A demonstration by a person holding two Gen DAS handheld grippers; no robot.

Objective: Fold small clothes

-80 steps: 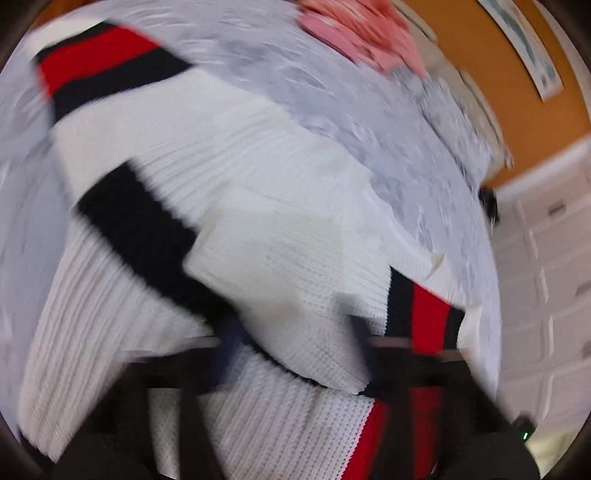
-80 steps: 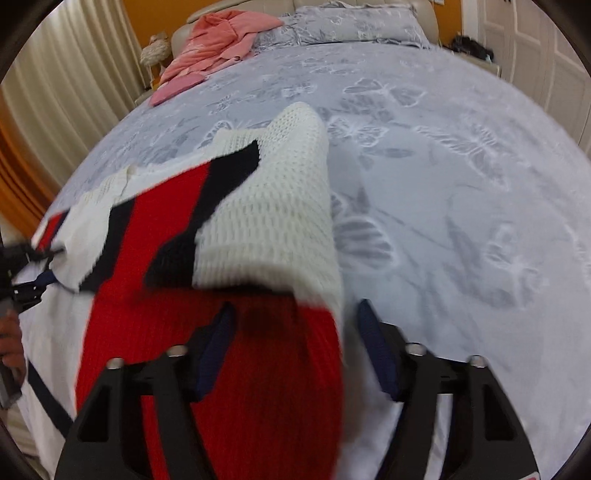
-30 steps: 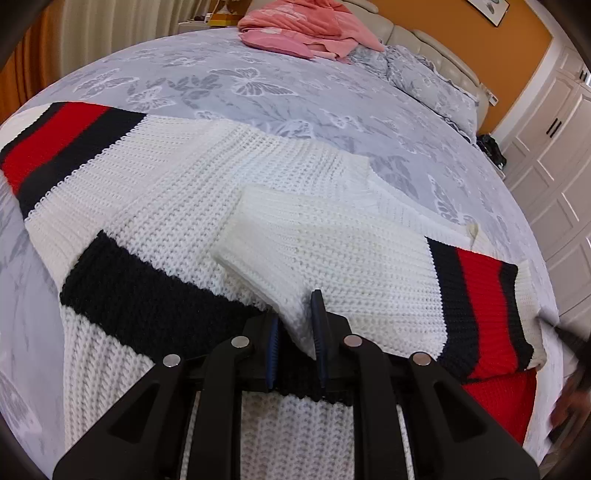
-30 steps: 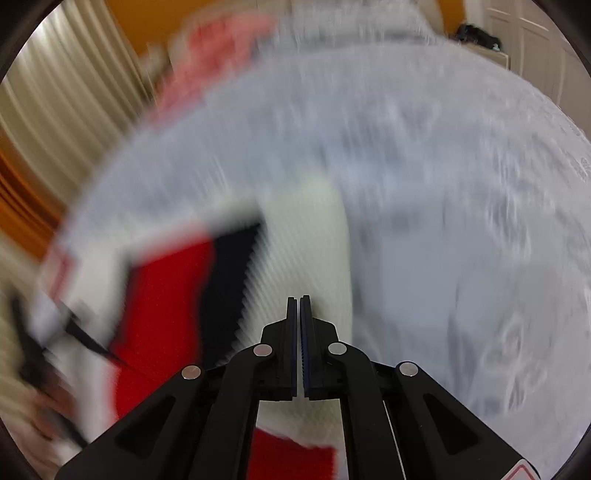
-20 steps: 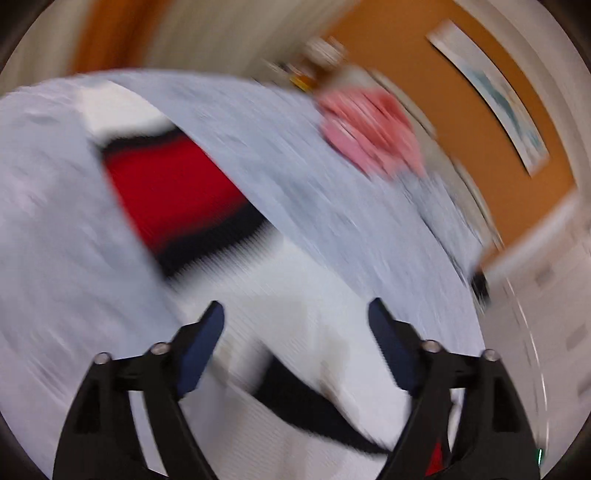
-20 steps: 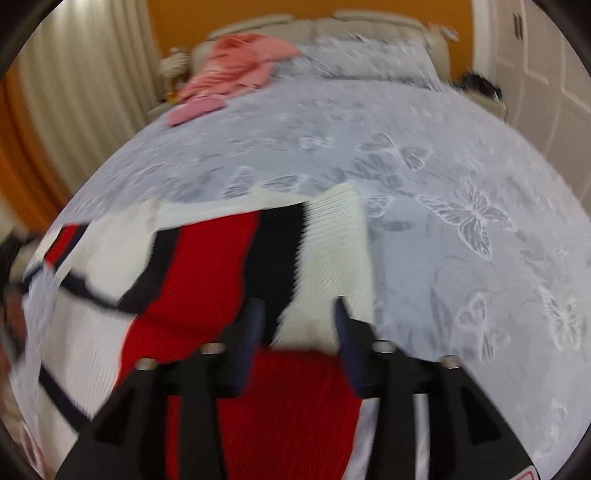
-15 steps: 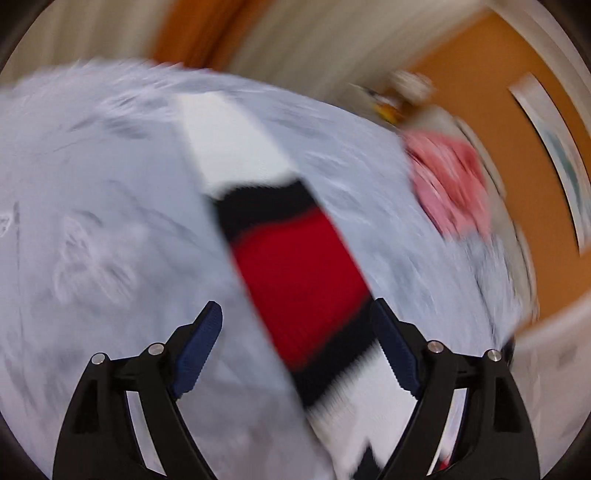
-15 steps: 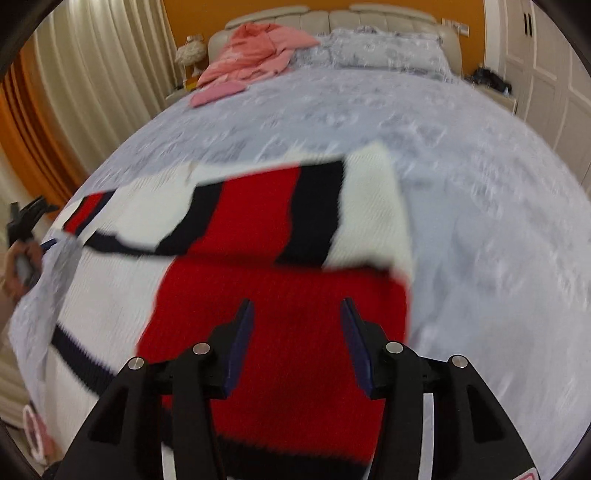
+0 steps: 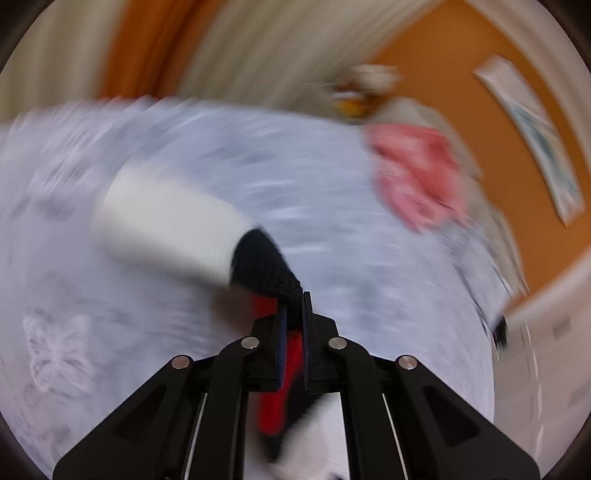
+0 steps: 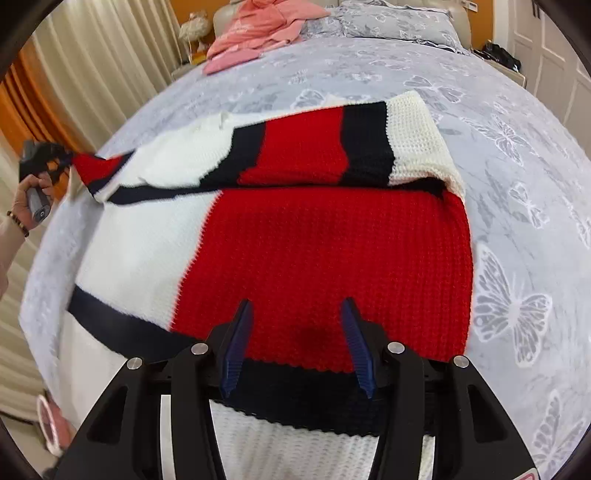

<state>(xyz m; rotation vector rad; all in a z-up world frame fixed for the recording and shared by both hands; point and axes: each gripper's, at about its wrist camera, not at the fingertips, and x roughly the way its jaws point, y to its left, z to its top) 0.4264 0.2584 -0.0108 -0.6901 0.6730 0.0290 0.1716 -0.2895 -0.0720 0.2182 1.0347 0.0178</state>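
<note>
I've got the left gripper [image 9: 293, 314] clamped tight on the sleeve [image 9: 207, 236] of the knitted sweater [image 10: 325, 258], jaws pinched right down on the black and red bands near the cuff, white cuff end sticking out beyond them over the bed [image 10: 517, 184]. The left view is smeared, so I can't tell how deep the knit sits between the pads. From the right view I see that sleeve pulled out taut toward the bed's left edge, the left gripper [image 10: 44, 158] in the person's hand [image 10: 27, 199] out there. The right gripper [image 10: 295, 343] hovers over the red panel near the bed's near edge, jaws about half open, nothing between them. The sweater lies spread across the middle of the bed, the other sleeve already folded across its upper part toward the right side. Pink clothes [image 10: 258, 26] sit far off by the pillows [image 10: 391, 18] at the head end. My worry: this is a loose, heavy knit, and with nothing pinning the body, carrying that sleeve across could drag the whole garment and undo the fold already laid. A shallow pinch could also slip off midway, dropping the sleeve crooked. The stretched knit may spring back and bunch too.
</note>
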